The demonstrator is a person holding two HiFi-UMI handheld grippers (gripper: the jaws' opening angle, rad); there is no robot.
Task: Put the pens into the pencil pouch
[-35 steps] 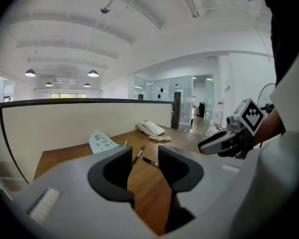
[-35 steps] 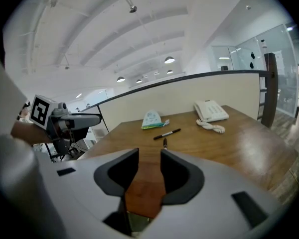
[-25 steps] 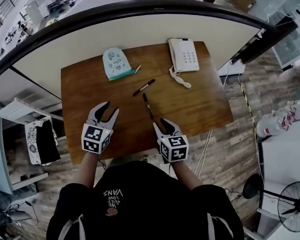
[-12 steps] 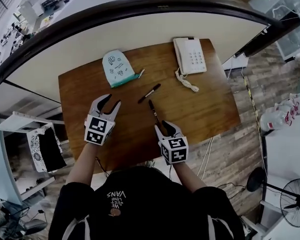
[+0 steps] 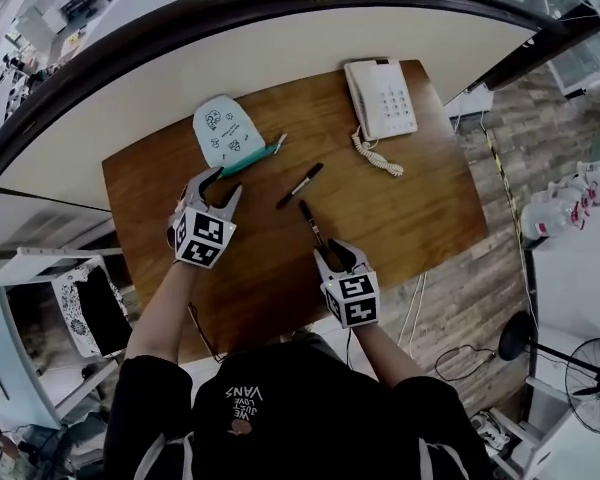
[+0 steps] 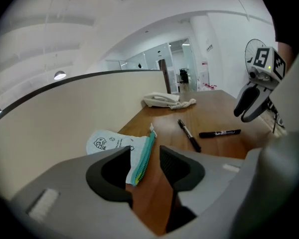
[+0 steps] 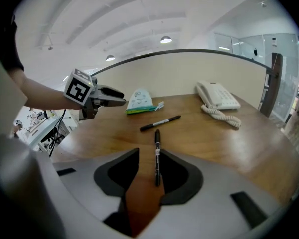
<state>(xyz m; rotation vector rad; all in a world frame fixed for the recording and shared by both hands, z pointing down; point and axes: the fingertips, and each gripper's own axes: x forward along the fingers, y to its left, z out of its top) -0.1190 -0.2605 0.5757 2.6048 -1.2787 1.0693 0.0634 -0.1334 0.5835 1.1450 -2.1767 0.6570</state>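
My left tool (image 5: 225,181) is opening its jaws just short of the pencil pouch (image 5: 223,130) at the table's (image 5: 410,208) far side. My right tool (image 5: 332,253) is apart, the nearer pen (image 5: 312,224) lying between its jaws ungripped; I'd close squarely across the barrel so it lifts level

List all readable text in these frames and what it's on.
"VANS": upside down on the person's black shirt; the smaller lines next to it are too blurred to read.
Pencil pouch: doodle print, too small to read.
Pen: white print on the barrel, blurred.
Telephone: keypad marks too small to read.
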